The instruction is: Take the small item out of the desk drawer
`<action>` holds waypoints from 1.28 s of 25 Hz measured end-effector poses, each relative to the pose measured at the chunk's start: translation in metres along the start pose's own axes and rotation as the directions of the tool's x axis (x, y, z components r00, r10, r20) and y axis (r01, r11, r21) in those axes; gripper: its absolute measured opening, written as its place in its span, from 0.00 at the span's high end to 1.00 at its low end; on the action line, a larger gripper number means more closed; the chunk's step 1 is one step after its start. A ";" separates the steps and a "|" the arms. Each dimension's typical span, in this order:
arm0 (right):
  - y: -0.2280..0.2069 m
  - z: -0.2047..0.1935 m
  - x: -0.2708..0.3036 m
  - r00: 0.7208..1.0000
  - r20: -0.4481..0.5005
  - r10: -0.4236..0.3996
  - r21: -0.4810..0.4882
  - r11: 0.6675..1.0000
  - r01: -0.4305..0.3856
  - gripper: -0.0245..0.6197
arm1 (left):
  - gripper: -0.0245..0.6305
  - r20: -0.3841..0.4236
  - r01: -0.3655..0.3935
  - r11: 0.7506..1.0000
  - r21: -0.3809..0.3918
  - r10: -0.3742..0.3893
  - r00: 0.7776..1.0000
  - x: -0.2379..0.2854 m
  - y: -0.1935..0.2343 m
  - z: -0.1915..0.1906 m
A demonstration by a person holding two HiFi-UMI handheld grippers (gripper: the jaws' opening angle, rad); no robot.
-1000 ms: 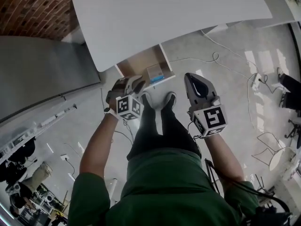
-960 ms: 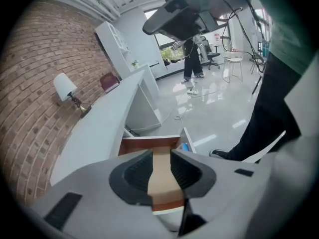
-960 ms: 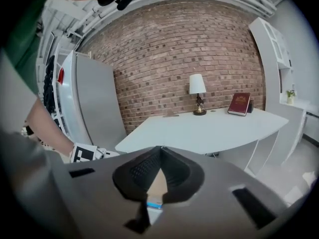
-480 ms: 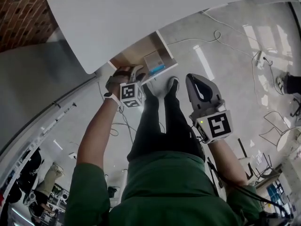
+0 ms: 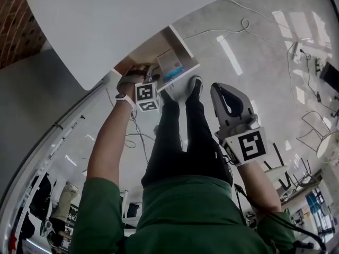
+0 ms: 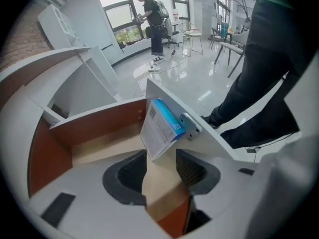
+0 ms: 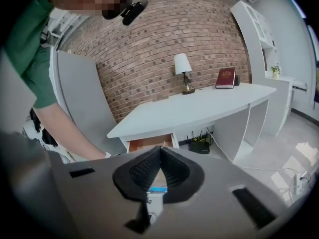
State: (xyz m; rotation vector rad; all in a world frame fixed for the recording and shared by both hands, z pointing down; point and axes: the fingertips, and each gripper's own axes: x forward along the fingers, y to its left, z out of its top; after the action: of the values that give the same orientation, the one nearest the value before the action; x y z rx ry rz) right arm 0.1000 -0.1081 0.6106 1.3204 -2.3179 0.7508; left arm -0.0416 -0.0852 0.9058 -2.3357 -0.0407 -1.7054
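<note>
The white desk [image 5: 122,20] has its drawer [image 5: 186,72] pulled out, wood-lined inside [image 6: 99,146]. A small white box with a blue edge [image 5: 170,66] leans upright against the inside of the drawer front [image 6: 160,127]. My left gripper [image 5: 152,77] reaches into the drawer. Its jaws are opening, and the pads [image 6: 192,167] stand apart on either side of the box's lower corner without pressing it [image 6: 162,166]. My right gripper [image 5: 223,91] hangs over the floor to the right of the drawer. It is shut and empty, with its tips touching [image 7: 159,153].
The person's legs and shoes [image 5: 183,89] stand just in front of the drawer. A lamp [image 7: 182,66] and a red book [image 7: 225,77] sit on the desk, and a router [image 7: 202,144] lies under it. Cables [image 5: 243,25] trail on the floor.
My left gripper has moved forward into the drawer up to the box. The right gripper has kept its place beside the legs.
</note>
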 end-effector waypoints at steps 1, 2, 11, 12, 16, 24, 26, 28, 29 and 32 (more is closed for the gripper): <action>-0.001 -0.005 0.000 1.000 -0.006 -0.002 0.011 1.000 0.002 0.96 | 0.69 -0.014 0.005 1.000 0.029 -0.005 1.000 0.007 -0.002 -0.002; -0.003 -0.009 0.001 1.000 -0.012 -0.005 0.020 1.000 0.005 0.96 | 0.68 -0.030 0.010 0.998 0.064 -0.008 1.000 0.014 -0.003 -0.005; -0.009 -0.040 0.012 0.998 -0.064 -0.017 0.067 0.997 0.021 0.96 | 0.65 -0.050 -0.024 0.982 0.188 0.034 0.998 0.050 0.003 -0.018; -0.010 -0.042 0.013 0.997 -0.069 -0.017 0.072 0.997 0.022 0.96 | 0.65 -0.049 -0.029 0.981 0.192 0.039 0.998 0.052 0.004 -0.018; -0.012 -0.052 0.015 0.996 -0.084 -0.020 0.080 0.996 0.027 0.96 | 0.65 -0.039 -0.036 0.974 0.224 0.046 0.998 0.061 0.000 -0.018; -0.012 -0.065 0.021 0.994 -0.105 -0.020 0.080 0.996 0.028 0.96 | 0.80 0.015 -0.100 0.976 0.195 0.099 0.995 0.064 0.007 -0.010; -0.010 -0.068 0.021 0.994 -0.113 -0.009 0.085 0.996 0.019 0.96 | 0.83 0.042 -0.088 0.983 0.159 0.082 0.996 0.061 0.005 -0.004; -0.008 -0.067 0.022 0.993 -0.118 0.001 0.084 0.996 0.009 0.96 | 0.84 0.070 -0.065 0.992 0.112 0.057 0.996 0.055 0.003 0.002; -0.007 -0.065 0.022 0.993 -0.116 0.003 0.081 0.997 0.007 0.96 | 0.84 0.079 -0.066 0.994 0.091 0.059 0.995 0.051 0.006 0.004; -0.007 -0.059 0.023 0.995 -0.104 0.003 0.070 0.998 0.005 0.96 | 0.84 0.092 -0.095 0.995 0.018 0.093 0.991 0.042 0.017 0.006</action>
State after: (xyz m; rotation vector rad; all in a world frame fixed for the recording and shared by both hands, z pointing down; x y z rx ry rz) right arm 0.0980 -0.0903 0.6717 1.2803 -2.2280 0.8868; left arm -0.0204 -0.1053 0.9406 -2.3587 0.0332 -1.5463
